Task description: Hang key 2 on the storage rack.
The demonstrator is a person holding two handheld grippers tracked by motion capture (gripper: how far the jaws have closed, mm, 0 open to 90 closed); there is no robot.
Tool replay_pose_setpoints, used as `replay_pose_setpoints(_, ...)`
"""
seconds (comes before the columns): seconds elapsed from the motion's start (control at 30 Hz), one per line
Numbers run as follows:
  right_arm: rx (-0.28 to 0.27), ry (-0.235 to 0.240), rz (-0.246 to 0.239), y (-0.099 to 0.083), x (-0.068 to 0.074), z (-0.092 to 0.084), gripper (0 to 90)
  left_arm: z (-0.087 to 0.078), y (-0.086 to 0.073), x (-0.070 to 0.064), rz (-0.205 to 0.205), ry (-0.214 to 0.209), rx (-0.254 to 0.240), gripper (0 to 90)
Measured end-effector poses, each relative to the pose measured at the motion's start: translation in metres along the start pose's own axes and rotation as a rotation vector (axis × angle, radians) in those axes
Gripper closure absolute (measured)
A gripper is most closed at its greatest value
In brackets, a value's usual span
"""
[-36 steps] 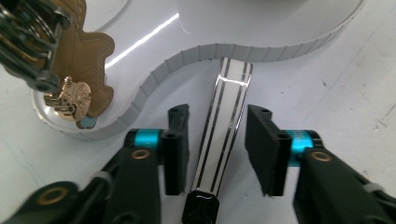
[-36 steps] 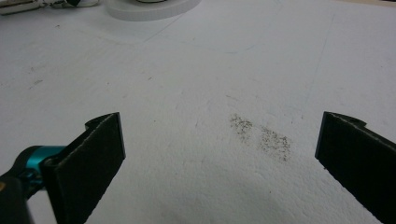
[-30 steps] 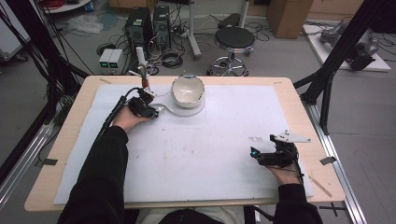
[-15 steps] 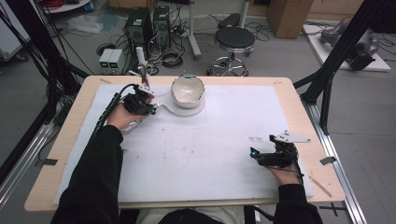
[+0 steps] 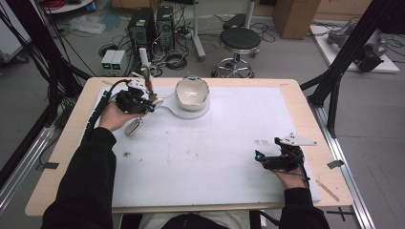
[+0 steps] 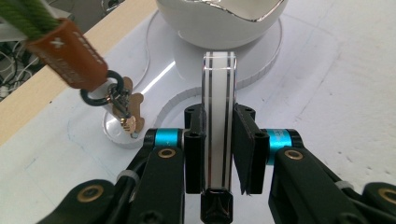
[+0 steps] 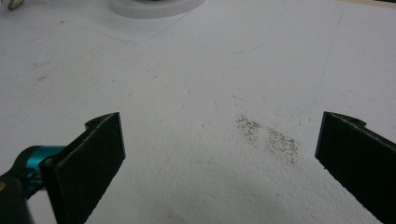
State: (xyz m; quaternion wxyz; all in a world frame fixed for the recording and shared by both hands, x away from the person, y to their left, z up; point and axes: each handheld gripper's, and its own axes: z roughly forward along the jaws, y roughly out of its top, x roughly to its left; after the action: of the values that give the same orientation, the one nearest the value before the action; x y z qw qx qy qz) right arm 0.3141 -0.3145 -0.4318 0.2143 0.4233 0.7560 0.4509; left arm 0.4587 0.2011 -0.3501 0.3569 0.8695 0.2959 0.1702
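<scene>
White slab [image 6: 218,116], thin, flat, with dark lines running along its narrow edge, is clamped upright between the left gripper's [image 6: 218,149] black pads, which press on both of its faces; it stands just in front of the white bowl [image 6: 219,21] and that bowl's round clear base [image 6: 261,60]. In the high view the left gripper [image 5: 136,101] is raised over the far left of the white mat [image 5: 215,157], just left of the bowl [image 5: 192,93]. Beside the slab hangs a key fob: green cord [image 6: 25,18], brown leather tab [image 6: 67,53] with stamped lettering too blurred to read, black ring [image 6: 100,91], small brass key [image 6: 128,109] dangling over a small clear disc [image 6: 119,135]. A pale oval piece [image 5: 133,127] lies on the mat just below the left hand. No readable brand anywhere. Right gripper [image 5: 267,160] rests low on the mat near the right front edge, well apart from the bowl; its jaws stand wide apart with nothing between them, bare mat with a dark speckled smudge [image 7: 268,137] under them.
</scene>
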Motion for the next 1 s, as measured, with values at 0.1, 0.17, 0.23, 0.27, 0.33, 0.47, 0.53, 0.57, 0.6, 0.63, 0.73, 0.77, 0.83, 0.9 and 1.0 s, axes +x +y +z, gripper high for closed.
replay_pose_setpoints(0.1,-0.001,-0.001,-0.001,0.000,0.001,0.000,0.4,-0.015,0.000,0.004,-0.013,0.010,-0.019,75.1)
replay_pose_setpoints(0.17,-0.003,-0.003,0.004,0.000,0.001,0.001,0.4,-0.024,0.001,0.007,-0.007,0.021,-0.017,75.1)
replay_pose_setpoints(0.23,-0.003,-0.002,0.001,0.000,0.001,0.001,0.4,-0.033,0.002,0.010,-0.020,0.039,-0.026,75.0)
replay_pose_setpoints(0.27,-0.003,-0.003,0.000,0.000,0.001,0.001,0.4,-0.038,0.002,0.012,-0.023,0.044,-0.032,75.1)
replay_pose_setpoints(0.33,-0.006,0.000,0.001,0.001,0.001,0.001,0.4,-0.048,0.003,0.015,-0.030,0.055,-0.046,75.0)
replay_pose_setpoints(0.47,-0.009,-0.003,0.002,0.001,0.000,0.000,0.4,-0.064,0.003,0.020,-0.043,0.053,-0.084,75.0)
replay_pose_setpoints(0.53,-0.008,-0.003,0.002,0.001,-0.001,0.001,0.4,-0.070,0.004,0.022,-0.038,0.060,-0.082,75.0)
replay_pose_setpoints(0.57,-0.009,-0.004,-0.001,0.001,-0.001,0.001,0.4,-0.072,0.004,0.023,-0.036,0.064,-0.080,75.0)
replay_pose_setpoints(0.6,-0.009,-0.004,-0.001,0.001,-0.001,0.001,0.4,-0.075,0.005,0.024,-0.034,0.070,-0.075,75.0)
replay_pose_setpoints(0.63,-0.003,-0.002,0.007,0.001,0.001,0.001,0.4,-0.080,0.006,0.028,-0.040,0.085,-0.074,75.1)
replay_pose_setpoints(0.73,-0.009,0.001,-0.001,0.001,0.001,0.000,0.4,-0.085,0.007,0.032,-0.040,0.119,-0.072,75.0)
replay_pose_setpoints(0.77,-0.009,0.001,-0.001,0.001,0.001,0.000,0.4,-0.087,0.007,0.035,-0.045,0.134,-0.075,75.0)
replay_pose_setpoints(0.83,-0.009,-0.001,-0.002,0.001,0.002,0.000,0.4,-0.091,0.007,0.041,-0.059,0.165,-0.084,75.1)
replay_pose_setpoints(0.9,-0.004,0.000,-0.009,0.001,0.002,0.001,0.4,-0.093,0.008,0.046,-0.074,0.175,-0.090,75.1)
replay_pose_setpoints(1.0,-0.004,-0.002,-0.016,0.000,0.002,0.002,0.4,-0.096,0.009,0.051,-0.097,0.185,-0.115,75.1)
